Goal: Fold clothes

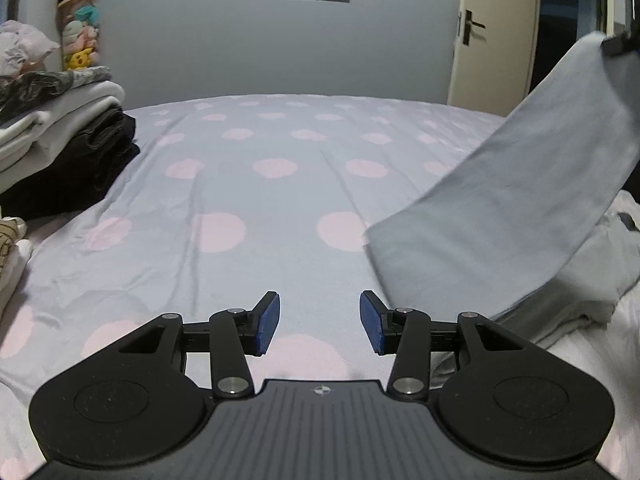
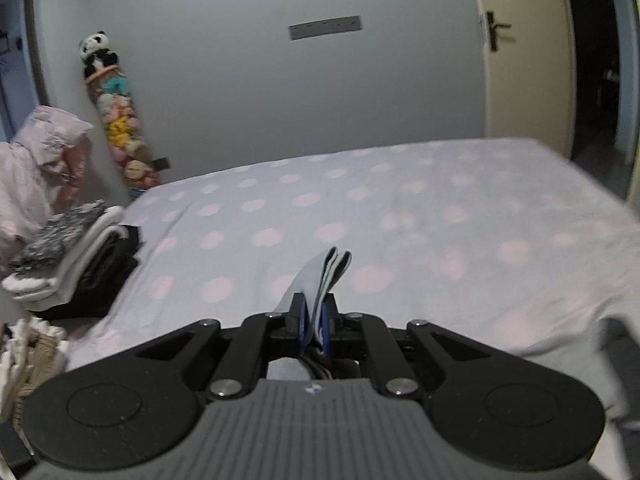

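The left tongs [image 1: 319, 322] hang low over the bed, their blue-padded fingers [image 1: 267, 323] spread wide apart with nothing between them. Beneath them lies the pale lilac bedsheet with large pink dots [image 1: 256, 200], lightly creased.

The right tongs [image 2: 313, 326] are clenched on a corner of a light blue-grey cotton garment [image 2: 326, 276], whose doubled edge sticks up beyond the fingertips. In the left wrist view this same light blue-grey garment [image 1: 520, 208] stretches as a slanted sheet from the raised right tongs [image 1: 618, 44] at the upper right down to the bed, where its lower edge rests near the left tongs' right finger. Under and beside it, at the right edge of the bed, lies a rumpled pale grey-white cloth [image 1: 600, 280].

At the left side of the bed stands a pile of folded clothes [image 1: 68, 140]: black pieces at the bottom, white ones above, a grey patterned one on top. Behind it, a tall column of stuffed toys topped by a panda [image 2: 114, 112] leans against the grey wall. A cream door with a dark handle [image 2: 520, 52] stands at the right.
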{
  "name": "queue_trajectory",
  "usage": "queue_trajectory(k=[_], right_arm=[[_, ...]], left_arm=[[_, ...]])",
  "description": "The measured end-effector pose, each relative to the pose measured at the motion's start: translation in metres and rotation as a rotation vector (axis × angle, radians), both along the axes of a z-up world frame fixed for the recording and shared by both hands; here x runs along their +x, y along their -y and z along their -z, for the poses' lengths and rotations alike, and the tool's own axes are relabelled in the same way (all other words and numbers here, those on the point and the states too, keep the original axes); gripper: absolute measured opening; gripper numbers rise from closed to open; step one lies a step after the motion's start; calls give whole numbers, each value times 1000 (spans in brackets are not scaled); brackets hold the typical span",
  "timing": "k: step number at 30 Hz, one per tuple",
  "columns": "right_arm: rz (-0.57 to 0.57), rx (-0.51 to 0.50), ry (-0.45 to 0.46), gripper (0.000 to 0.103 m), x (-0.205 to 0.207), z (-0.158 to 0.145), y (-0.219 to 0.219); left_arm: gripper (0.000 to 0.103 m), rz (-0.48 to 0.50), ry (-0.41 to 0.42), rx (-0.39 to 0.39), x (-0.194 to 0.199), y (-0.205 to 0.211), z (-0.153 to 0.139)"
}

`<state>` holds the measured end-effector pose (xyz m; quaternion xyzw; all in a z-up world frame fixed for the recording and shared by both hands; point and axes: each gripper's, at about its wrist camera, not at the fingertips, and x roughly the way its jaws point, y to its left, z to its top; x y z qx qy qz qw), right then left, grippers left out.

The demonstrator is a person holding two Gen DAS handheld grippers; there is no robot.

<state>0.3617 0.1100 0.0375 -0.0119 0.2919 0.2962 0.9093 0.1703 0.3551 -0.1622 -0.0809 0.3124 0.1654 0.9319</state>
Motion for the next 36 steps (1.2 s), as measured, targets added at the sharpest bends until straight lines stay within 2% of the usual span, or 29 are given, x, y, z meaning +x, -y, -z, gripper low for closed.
queue_trajectory(k=[4, 10, 18, 25, 31, 33, 36], right_arm=[[43, -66, 11, 9, 23, -17, 30], [120, -130, -6, 9, 65, -3, 84], [246, -156, -99, 9, 125, 59, 165], [301, -143, -229, 9, 171, 136, 215], [320, -133, -290, 10, 187, 187, 234], [320, -139, -290, 12, 190, 198, 236], [352, -148, -247, 25, 190, 201, 240]], left_arm=[[52, 26, -22, 16, 5, 11, 5], [52, 48, -37, -7, 21, 29, 8], [52, 72, -53, -49, 43, 53, 12], [52, 104, -73, -109, 66, 76, 18], [53, 97, -115, -66, 85, 93, 28], [53, 94, -126, -76, 89, 95, 31], [53, 88, -132, -93, 92, 95, 33]])
